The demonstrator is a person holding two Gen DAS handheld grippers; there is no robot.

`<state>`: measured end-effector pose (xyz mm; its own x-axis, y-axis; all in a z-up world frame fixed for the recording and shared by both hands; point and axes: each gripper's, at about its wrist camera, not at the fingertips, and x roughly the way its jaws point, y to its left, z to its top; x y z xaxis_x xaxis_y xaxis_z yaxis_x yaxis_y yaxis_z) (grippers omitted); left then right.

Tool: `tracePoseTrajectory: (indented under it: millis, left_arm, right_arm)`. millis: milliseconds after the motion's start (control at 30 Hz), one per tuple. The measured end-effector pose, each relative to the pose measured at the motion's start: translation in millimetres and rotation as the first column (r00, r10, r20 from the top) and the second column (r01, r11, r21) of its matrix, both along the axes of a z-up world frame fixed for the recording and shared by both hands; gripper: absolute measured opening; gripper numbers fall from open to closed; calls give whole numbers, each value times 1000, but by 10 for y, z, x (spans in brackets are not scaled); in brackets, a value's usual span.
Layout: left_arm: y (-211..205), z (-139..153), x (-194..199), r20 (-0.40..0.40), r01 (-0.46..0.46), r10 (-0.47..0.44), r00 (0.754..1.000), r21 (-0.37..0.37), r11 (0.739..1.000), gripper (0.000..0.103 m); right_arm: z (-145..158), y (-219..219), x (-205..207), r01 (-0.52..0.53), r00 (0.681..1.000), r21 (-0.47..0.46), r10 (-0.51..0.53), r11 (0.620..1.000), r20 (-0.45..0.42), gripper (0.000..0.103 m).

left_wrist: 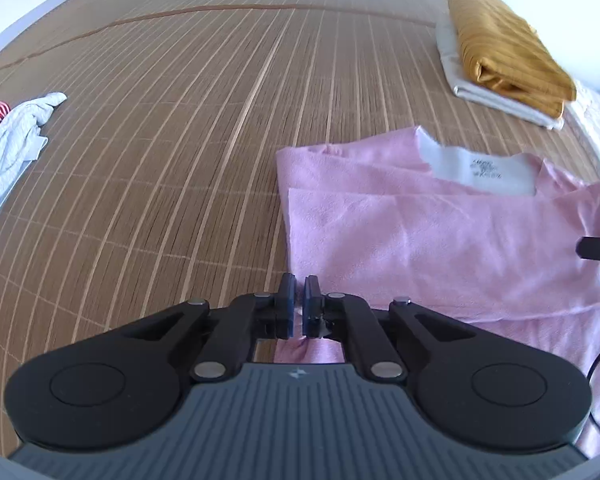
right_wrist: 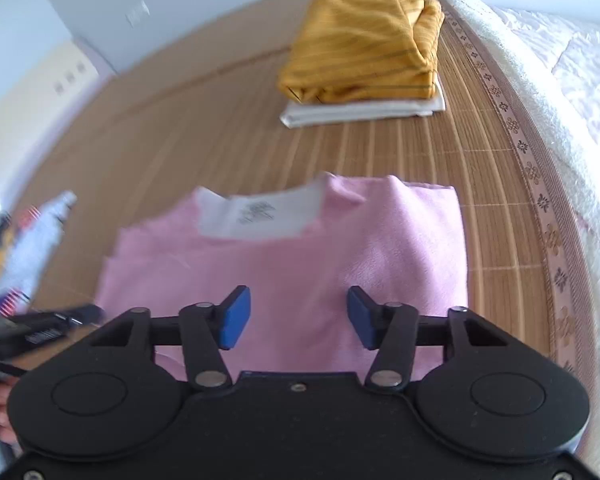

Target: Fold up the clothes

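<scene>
The left gripper (left_wrist: 299,306) has its pads pressed together on the near left edge of the pink garment (left_wrist: 440,232), while the right gripper (right_wrist: 299,316) hovers over the same cloth with its pads spread wide apart and nothing between them. The pink garment lies partly folded on the bamboo mat (left_wrist: 180,120) of the bed, white label (left_wrist: 484,170) showing at its far side. Farther off a folded mustard garment (right_wrist: 364,40) sits on a folded white one (right_wrist: 364,114), and a crumpled pale striped garment (left_wrist: 8,148) lies far left.

Blurred print on white label (right_wrist: 256,211)
</scene>
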<state>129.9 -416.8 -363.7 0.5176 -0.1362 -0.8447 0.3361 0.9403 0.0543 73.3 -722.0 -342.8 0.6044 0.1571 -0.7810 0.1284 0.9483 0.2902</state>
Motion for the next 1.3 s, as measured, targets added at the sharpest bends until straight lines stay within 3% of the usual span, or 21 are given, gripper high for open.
tracePoseTrajectory:
  millis: [67,133,233,333,433,500,567,600,633,667,733,867,933,1000,1067,1133,1233,1300]
  left_arm:
    - [69,-15,33,-15,-7,7,1000,4,1000,5]
    - [173,41,38,-22,-38,38,999,-12,999,5]
    - [175,202,-2,26,-14,15,1000,-13,1000,5]
    - [17,291,-11,74,77,-74,994,-35,996,5]
    - [-224,228,24,94,179,-176,980,-22,984,5]
    - [-305,85,77,79,185,-188,979,37,982,5]
    - [-309,-59,121,61,174,-180,982,93,980,5]
    - [-285,-94,131,62,170,-177,982,98,981,5]
    - [-251,-93,120,70,170,-178,982,97,981,6]
    - [-225,-85,107,73,176,-183,980,101,979,6]
    - [-183,-69,83,68,184,-192,979,105,977,6]
    - [-105,-25,-17,46,192,-198,979,119,974,10]
    - [-59,-4,-95,38,196,-203,979,136,971,12]
    - [57,23,-199,4,177,-179,984,138,975,13]
    - [217,46,-324,-69,157,-150,986,114,981,18]
    - [396,54,-541,-140,134,-120,983,100,986,58]
    - [628,55,-950,-230,134,-109,967,93,987,59]
    - [720,24,-1226,-284,157,-126,950,90,983,59]
  right_arm:
    - [-93,-81,-9,44,998,-100,-47,994,-34,31]
    - [-30,-149,-74,90,995,-99,-94,991,-33,31]
    - [175,-90,-165,107,994,-136,-107,985,12,41]
    - [277,-79,-115,54,994,-18,-52,998,92,47]
    - [99,-82,155,21,998,-17,-20,1000,54,47]
    - [-52,-173,273,73,997,-33,-72,997,33,46]
    - [-138,-333,294,136,990,-5,-136,991,43,34]
    - [-140,-408,284,172,984,11,-173,985,51,34]
    - [-94,-454,250,215,975,5,-214,977,56,36]
    - [-15,-476,186,256,965,-22,-254,966,70,53]
    - [136,-494,17,281,953,-47,-274,958,130,71]
    - [168,-302,-242,129,986,-5,-128,992,103,71]
    - [59,-149,-371,64,997,-56,-62,996,37,71]
    - [-12,-41,-567,66,997,-141,-69,988,-19,69]
    - [0,6,-864,103,993,-192,-112,976,-32,71]
    - [21,-6,-1179,144,986,-150,-155,978,-59,79]
    - [18,19,-1635,175,975,-59,-181,983,-131,79]
    - [-14,90,-1904,170,967,-46,-176,984,-184,79]
